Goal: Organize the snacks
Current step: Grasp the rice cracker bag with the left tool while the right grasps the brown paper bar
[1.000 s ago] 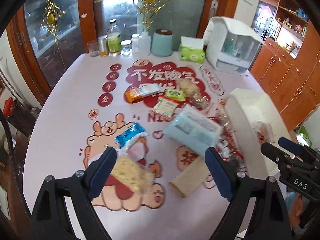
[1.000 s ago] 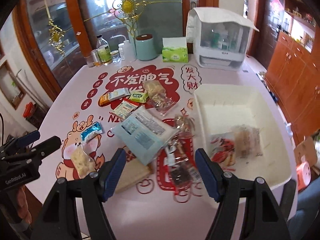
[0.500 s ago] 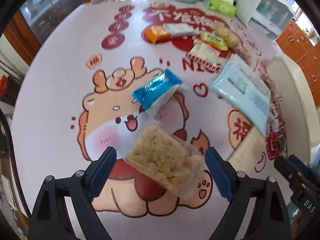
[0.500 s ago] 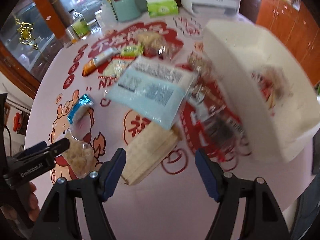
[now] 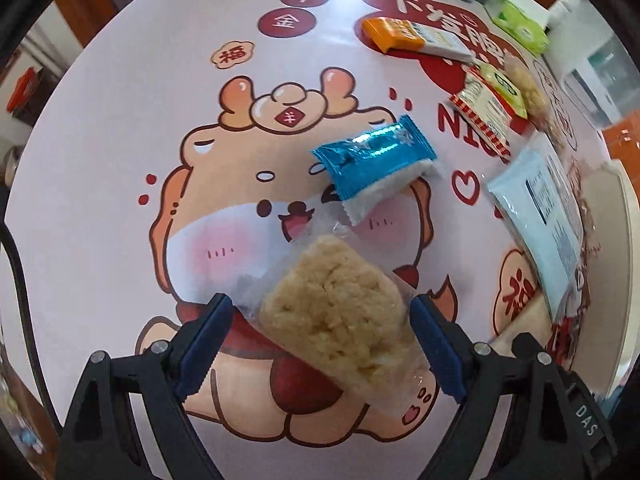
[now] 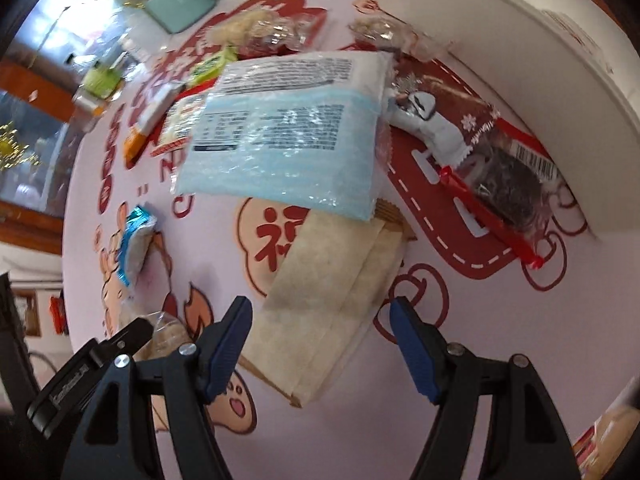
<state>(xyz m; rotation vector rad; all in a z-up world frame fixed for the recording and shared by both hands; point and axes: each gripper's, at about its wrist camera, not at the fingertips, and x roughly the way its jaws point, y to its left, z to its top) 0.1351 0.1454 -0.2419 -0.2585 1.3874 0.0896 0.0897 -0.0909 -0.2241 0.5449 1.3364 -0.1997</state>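
Note:
My left gripper point(image 5: 320, 344) is open, its jaws on either side of a clear-wrapped puffed rice cake point(image 5: 336, 316) lying on the cartoon tablecloth. A blue foil snack point(image 5: 372, 160) lies just beyond it. My right gripper point(image 6: 320, 344) is open, low over a beige paper packet point(image 6: 328, 300); a large pale blue bag point(image 6: 288, 132) overlaps the packet's far end. A dark snack pack with a red strip point(image 6: 500, 176) lies against the white bin point(image 6: 520, 48). The left gripper point(image 6: 100, 356) shows at the lower left of the right wrist view.
Further back lie an orange and white bar point(image 5: 412, 36), a red-edged packet point(image 5: 484, 116), a green packet point(image 5: 500, 84) and clear-wrapped snacks point(image 6: 272, 28). A green tissue box point(image 5: 520, 24) and a teal canister point(image 6: 180, 4) stand at the table's far side.
Both grippers have dropped closer to the table. The left now straddles the rice cake; the right has come down over the beige packet. Both stay open.

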